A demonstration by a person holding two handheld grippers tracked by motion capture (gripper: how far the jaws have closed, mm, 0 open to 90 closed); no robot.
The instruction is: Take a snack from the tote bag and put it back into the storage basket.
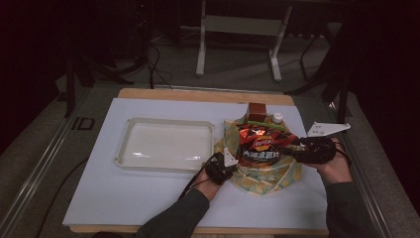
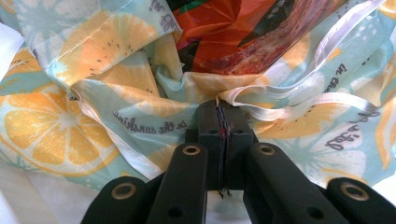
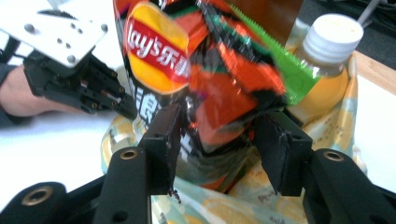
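A fabric bag (image 1: 267,173) printed with orange slices stands on the white board, right of centre. My left gripper (image 1: 229,161) is shut on its near left rim; in the left gripper view the jaws (image 2: 220,109) pinch the cloth and a white ribbon (image 2: 299,100). An orange and black Lay's chips bag (image 1: 257,144) sticks out of the fabric bag's mouth. My right gripper (image 1: 289,147) comes in from the right and is shut on the chips bag (image 3: 219,107), which crumples between the jaws (image 3: 219,135). The left gripper (image 3: 123,107) also appears beyond, at the fabric bag's edge.
A brown box (image 1: 256,110), a juice bottle with a white cap (image 3: 327,56) and a green packet (image 3: 285,70) stand inside the fabric bag behind the chips. A shallow white tray (image 1: 166,120) lies to the left on the board. A stand's legs (image 1: 237,44) are on the floor beyond the table.
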